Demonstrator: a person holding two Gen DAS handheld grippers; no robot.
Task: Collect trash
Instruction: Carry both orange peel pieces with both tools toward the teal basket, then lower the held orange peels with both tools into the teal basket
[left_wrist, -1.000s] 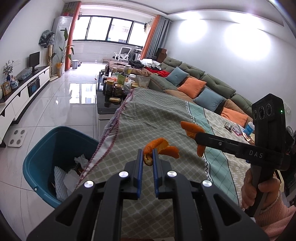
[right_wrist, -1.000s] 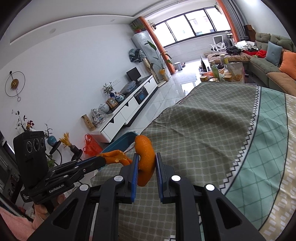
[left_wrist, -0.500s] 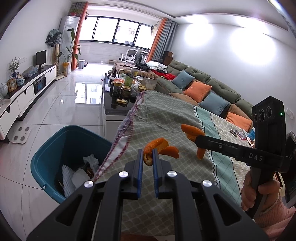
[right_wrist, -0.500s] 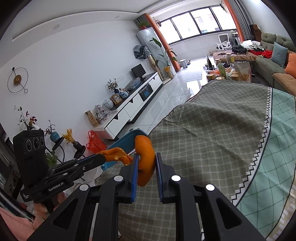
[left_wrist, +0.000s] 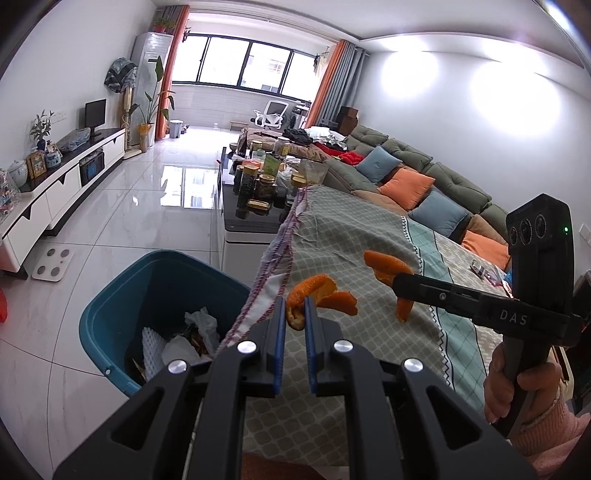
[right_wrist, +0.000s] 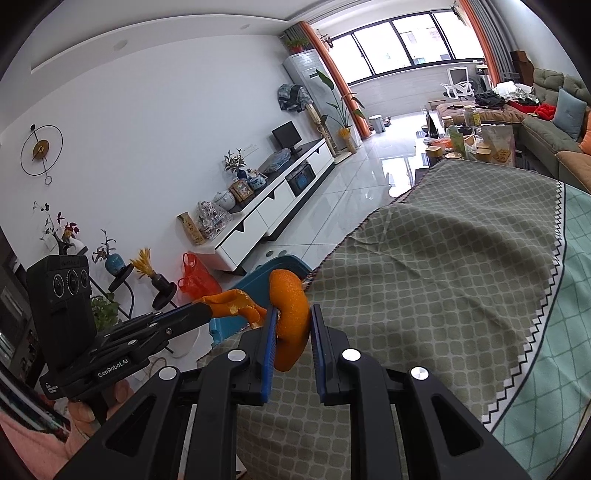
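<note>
An orange peel strip (left_wrist: 310, 299) is clamped in the left claw (left_wrist: 295, 325), marked "GenRobot.AI"; a curled orange peel (right_wrist: 290, 317) is clamped in the right claw (right_wrist: 291, 332), marked "DAS". The teal bin (left_wrist: 110, 314) stands at eight o'clock beside the cloth-covered bench (left_wrist: 351, 251).

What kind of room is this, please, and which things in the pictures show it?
Most likely a home living room: a long green sofa with cushions stands along one wall, a low white TV cabinet with a screen along the other, and a cluttered coffee table between them.
</note>
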